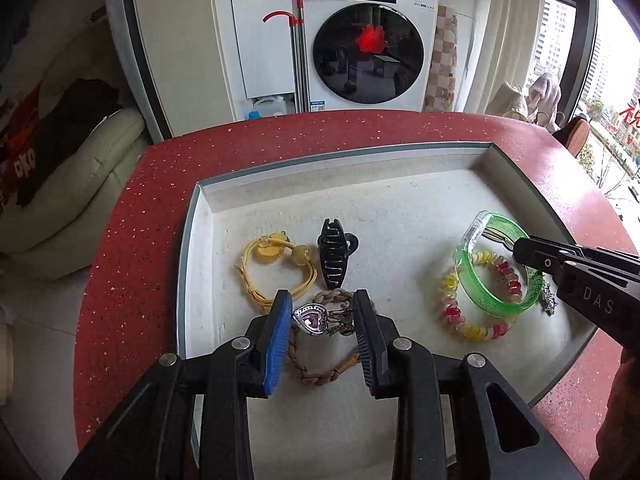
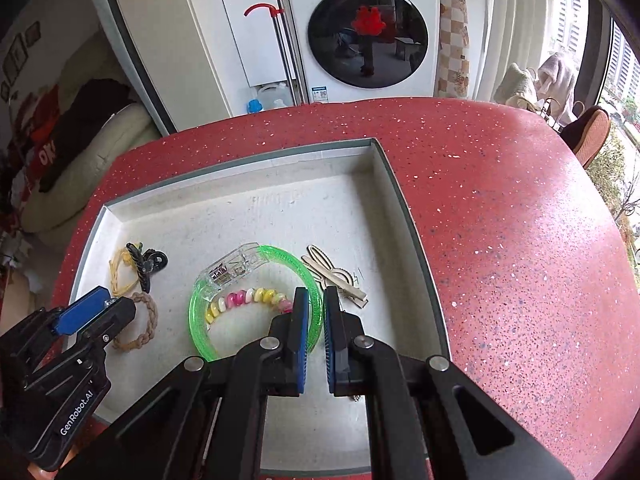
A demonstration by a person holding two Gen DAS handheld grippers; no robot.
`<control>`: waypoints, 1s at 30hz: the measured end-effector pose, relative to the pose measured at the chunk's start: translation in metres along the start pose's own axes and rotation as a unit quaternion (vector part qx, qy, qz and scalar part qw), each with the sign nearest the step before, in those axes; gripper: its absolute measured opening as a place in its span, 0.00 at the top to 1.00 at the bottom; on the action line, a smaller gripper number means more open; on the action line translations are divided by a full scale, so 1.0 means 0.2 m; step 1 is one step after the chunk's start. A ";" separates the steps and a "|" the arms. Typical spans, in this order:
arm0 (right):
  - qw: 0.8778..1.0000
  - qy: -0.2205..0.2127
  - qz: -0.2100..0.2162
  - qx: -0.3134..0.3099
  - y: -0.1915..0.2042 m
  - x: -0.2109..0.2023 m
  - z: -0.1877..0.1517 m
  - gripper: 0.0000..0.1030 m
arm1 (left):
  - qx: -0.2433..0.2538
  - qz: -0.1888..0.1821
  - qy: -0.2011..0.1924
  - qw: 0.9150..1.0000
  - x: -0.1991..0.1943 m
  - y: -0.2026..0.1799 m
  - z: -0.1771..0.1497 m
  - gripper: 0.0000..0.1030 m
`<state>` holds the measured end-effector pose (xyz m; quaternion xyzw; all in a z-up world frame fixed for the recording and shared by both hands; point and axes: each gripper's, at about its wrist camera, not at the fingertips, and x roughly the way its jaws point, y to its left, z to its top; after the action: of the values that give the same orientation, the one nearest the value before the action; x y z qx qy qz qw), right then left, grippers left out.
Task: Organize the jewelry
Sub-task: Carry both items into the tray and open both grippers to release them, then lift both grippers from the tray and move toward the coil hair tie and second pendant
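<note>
A shallow white tray [image 1: 280,208] on a red table holds the jewelry. My left gripper [image 1: 322,304] is shut on a silver heart pendant [image 1: 312,318], held above a braided tan bracelet [image 1: 320,376]. A yellow cord bracelet [image 1: 272,268] and a black claw clip [image 1: 332,256] lie beyond it. My right gripper [image 2: 316,300] is shut on the rim of a green bangle [image 2: 200,320], tilting it up over a pink-and-yellow coil hair tie [image 2: 248,298]. A clear clip [image 2: 236,266] rests on the bangle. A beige hair clip [image 2: 336,276] lies to the right.
The red speckled table [image 2: 500,240] extends to the right of the tray [image 2: 404,208]. A washing machine [image 1: 368,40] and a red-handled mop [image 1: 296,40] stand behind the table. A cream sofa [image 1: 80,168] is at the left.
</note>
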<state>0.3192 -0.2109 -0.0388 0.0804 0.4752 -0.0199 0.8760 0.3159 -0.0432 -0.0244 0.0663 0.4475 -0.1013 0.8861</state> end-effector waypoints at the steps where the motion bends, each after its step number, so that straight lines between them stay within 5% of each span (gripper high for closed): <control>1: 1.000 -0.008 -0.003 -0.004 0.01 0.00 0.00 0.92 | 0.002 0.003 0.001 1.000 0.01 -0.01 0.00 0.52; 14: 1.000 0.003 0.016 -0.013 0.02 0.00 -0.04 0.91 | 0.025 0.026 -0.005 0.999 0.02 -0.04 -0.03 0.51; 16: 1.000 0.003 0.026 -0.011 0.01 -0.01 -0.04 0.81 | 0.022 0.026 -0.011 0.999 0.01 -0.04 -0.04 0.51; 18: 0.999 -0.004 0.031 -0.006 0.01 -0.04 -0.04 0.52 | 0.020 0.023 -0.012 0.999 0.01 -0.04 -0.04 0.51; 20: 0.999 -0.011 0.032 -0.004 0.00 -0.06 -0.05 0.49 | 0.018 0.019 -0.009 1.000 0.01 -0.03 -0.04 0.50; 23: 0.999 -0.018 0.037 -0.002 0.01 -0.10 -0.06 0.49 | 0.009 0.029 -0.020 0.999 -0.01 -0.02 -0.04 0.04; 30: 0.999 -0.030 0.043 0.003 -0.01 -0.17 -0.05 0.48 | 0.010 0.023 -0.027 0.999 -0.04 -0.03 -0.03 0.03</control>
<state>0.2909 -0.2121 -0.0157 0.1030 0.4447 0.0137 0.8896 0.3053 -0.0465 -0.0206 0.0825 0.4204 -0.0866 0.8994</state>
